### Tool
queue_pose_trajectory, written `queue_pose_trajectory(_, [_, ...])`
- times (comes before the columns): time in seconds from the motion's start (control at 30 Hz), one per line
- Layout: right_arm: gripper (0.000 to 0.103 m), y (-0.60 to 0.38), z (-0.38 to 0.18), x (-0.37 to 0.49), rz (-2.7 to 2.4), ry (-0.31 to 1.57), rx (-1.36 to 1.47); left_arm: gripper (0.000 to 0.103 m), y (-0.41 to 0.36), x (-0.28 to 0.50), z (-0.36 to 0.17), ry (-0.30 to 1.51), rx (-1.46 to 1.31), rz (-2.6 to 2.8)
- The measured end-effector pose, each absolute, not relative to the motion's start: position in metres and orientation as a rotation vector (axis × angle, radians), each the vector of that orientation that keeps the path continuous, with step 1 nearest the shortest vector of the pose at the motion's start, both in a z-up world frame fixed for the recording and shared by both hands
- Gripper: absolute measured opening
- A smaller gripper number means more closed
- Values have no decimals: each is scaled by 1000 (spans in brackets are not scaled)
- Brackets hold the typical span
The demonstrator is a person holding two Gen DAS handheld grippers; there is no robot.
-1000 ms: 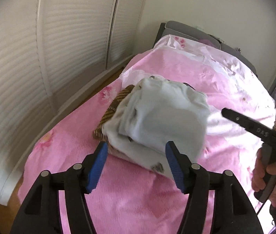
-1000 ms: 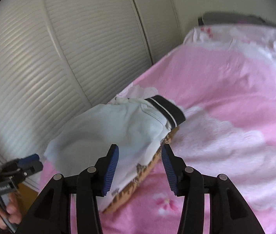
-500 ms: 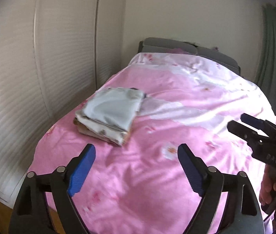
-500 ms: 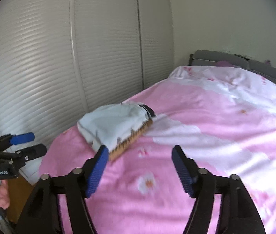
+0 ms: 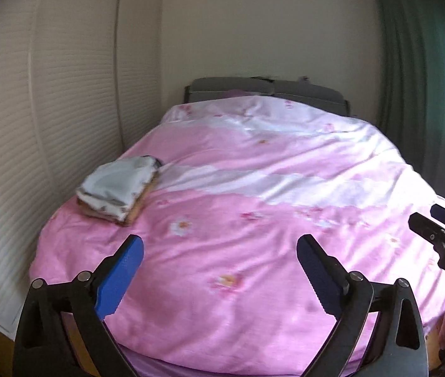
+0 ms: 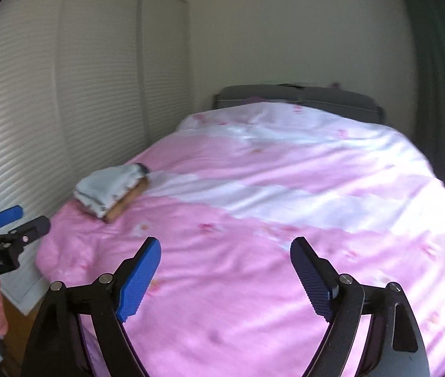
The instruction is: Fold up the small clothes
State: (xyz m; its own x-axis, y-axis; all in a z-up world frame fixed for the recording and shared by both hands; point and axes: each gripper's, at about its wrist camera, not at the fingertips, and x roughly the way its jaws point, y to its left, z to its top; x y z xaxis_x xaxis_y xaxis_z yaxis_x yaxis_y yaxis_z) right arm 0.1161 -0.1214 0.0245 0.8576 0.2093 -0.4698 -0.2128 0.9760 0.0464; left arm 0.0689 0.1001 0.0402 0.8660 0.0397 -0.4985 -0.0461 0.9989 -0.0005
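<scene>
Apparently folded clothes (image 5: pixel 118 190) rest on the bed (image 5: pixel 253 235); both tongs gape empty.

I am in a bedroom of a home. A wide bed (image 5: pixel 253 220) under a pink and white flowered cover (image 6: pixel 285 220) fills most of what I see, with a grey padded headboard (image 5: pixel 266 89) against the plain pale wall (image 5: pixel 253 25). Slatted white wardrobe doors (image 6: pixel 65 94) run along one side of the bed, and a dark green curtain (image 5: pixel 417 78) hangs on the other.
</scene>
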Motion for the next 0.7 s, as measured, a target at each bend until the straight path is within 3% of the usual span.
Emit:
queue_pose_trajectory(0.13, [92,-172,28,83,116,474,21,101,54,56,38,520,26,-14])
queue_pose_trajectory(0.33, [93,-223,32,46,3,453,29,103,8,40,32,522,73,-54])
queue_pose_trajectory(0.7, [93,-250,26,9,-46,443,37,103,-10,28,19,551,71,-27])
